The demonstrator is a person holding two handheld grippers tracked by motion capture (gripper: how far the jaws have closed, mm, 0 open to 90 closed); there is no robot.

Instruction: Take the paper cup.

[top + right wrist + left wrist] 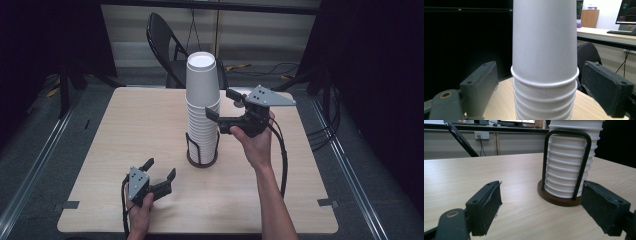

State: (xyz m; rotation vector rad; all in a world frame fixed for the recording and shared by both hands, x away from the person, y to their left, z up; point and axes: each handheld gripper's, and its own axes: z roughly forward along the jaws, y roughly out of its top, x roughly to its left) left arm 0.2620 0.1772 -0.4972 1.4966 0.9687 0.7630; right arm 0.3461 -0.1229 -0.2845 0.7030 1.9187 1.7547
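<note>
High view: ribbed white paper cup stack [202, 107], round wooden base [202, 162].

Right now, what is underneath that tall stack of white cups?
The stack of cups stands on a round wooden base with black wire hoops. The base's middle is hidden by the cups.
</note>
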